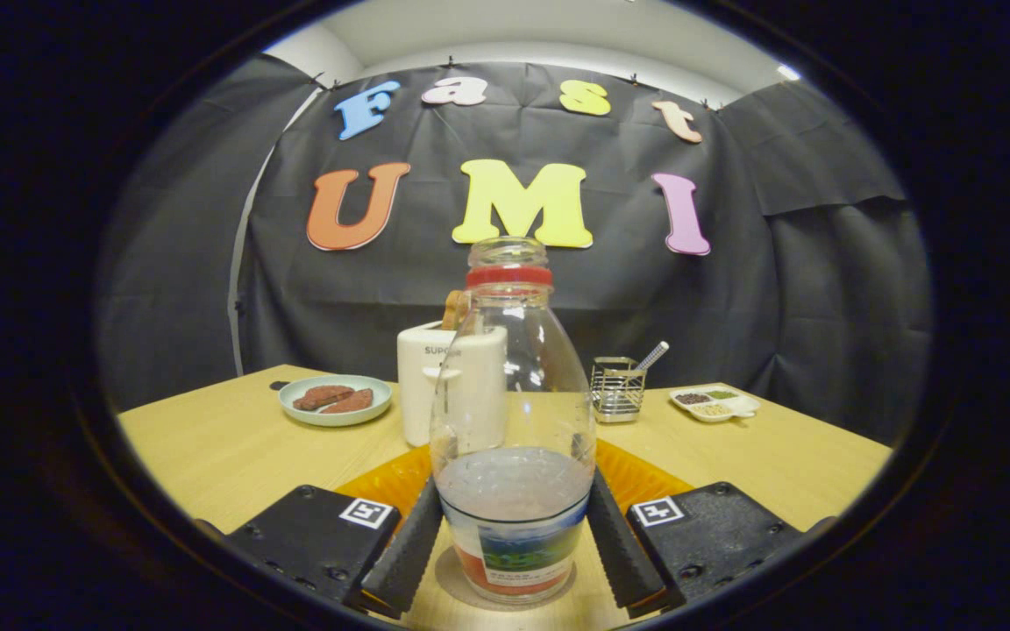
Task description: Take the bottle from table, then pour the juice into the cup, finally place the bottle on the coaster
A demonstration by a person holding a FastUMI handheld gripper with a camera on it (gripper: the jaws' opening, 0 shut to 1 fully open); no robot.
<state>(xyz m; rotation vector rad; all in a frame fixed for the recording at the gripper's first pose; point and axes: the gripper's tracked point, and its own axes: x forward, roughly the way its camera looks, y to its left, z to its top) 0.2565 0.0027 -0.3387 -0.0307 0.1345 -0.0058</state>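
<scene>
Tongs [512, 536] clamped on upright bottle [512, 421], coaster [461, 585] under it, toaster [451, 381] just behind

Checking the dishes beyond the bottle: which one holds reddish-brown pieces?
The round pale-green plate, left of the white toaster; the white divided tray holds small heaps.

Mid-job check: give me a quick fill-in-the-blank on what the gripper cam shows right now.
1. The bottle stands upright between the two ____ of the gripper.
2. The band around the bottle's neck is ____.
3. Behind the bottle, the white toaster stands on the wooden ____.
4. The round plate beside the toaster holds ____ brown pieces of food.

Missing words: fingers; red; table; two
</scene>
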